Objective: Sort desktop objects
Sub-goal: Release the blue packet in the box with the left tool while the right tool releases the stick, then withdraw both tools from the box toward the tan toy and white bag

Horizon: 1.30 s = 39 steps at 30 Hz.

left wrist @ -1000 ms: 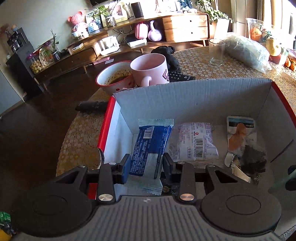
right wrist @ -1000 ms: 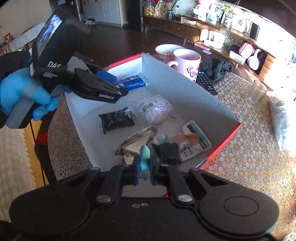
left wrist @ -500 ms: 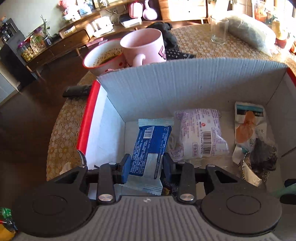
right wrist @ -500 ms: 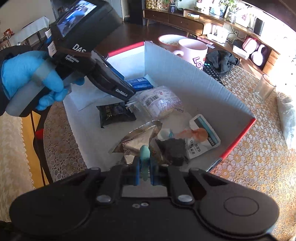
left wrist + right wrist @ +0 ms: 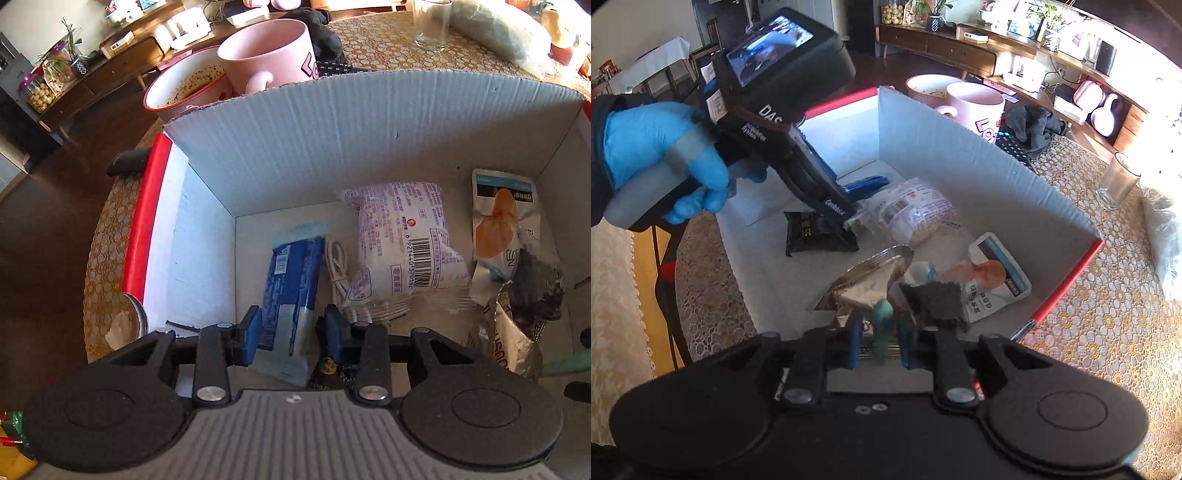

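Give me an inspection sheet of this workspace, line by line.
Surface: lace cloth over the table; open cardboard box on it.
Job's things: white-purple packet, black packet and silver pouch lie in the box.
Clutter: pink mug, bowl, glass, black cloth, all outside the box.
Grippers: left gripper shut on blue packet, low in the box; right gripper jaws have just been opening, teal item between them, pads clear of it.
Cables: white cable bundled on the box floor.
Surroundings: wooden sideboard; gloved hand holds the left gripper.
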Each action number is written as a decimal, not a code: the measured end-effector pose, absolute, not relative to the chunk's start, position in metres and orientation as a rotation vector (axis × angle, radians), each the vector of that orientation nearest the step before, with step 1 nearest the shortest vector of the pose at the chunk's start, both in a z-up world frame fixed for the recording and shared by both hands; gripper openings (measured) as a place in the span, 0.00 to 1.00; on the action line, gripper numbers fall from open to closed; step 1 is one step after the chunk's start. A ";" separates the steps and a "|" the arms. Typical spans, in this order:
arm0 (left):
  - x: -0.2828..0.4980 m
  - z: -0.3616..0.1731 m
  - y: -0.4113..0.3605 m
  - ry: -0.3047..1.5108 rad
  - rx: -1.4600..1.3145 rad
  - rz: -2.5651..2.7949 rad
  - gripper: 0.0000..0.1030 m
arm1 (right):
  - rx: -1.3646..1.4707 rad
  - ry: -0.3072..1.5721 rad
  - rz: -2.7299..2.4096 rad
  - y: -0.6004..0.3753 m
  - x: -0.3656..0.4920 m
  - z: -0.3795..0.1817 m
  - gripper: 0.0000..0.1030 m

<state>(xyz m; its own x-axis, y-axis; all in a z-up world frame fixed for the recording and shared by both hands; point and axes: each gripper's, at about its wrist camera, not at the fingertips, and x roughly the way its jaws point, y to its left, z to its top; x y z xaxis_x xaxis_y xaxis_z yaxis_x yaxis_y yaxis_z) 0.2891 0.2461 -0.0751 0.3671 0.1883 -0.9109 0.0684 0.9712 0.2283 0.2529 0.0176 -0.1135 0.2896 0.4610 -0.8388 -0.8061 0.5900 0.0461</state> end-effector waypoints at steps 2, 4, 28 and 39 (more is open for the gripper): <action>0.289 -0.076 0.245 1.207 0.250 0.076 0.34 | -0.423 0.941 0.881 0.016 0.254 -0.113 0.23; 0.288 -0.076 0.244 1.207 0.256 0.075 0.35 | -0.413 0.939 0.882 0.014 0.254 -0.112 0.31; 0.261 -0.029 0.226 1.101 0.216 0.100 0.66 | -0.295 0.840 0.888 -0.023 0.232 -0.075 0.70; 0.222 -0.005 0.199 1.062 0.215 0.084 0.66 | -0.257 0.808 0.878 -0.046 0.213 -0.059 0.70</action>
<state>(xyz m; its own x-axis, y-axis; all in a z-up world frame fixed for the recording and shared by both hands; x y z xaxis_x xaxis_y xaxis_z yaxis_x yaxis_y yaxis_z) 0.2224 0.1988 -0.0047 0.4862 0.1716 -0.8569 0.0355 0.9758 0.2156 0.2129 -0.0462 -0.0595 0.3724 0.5836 -0.7216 -0.7671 0.6312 0.1146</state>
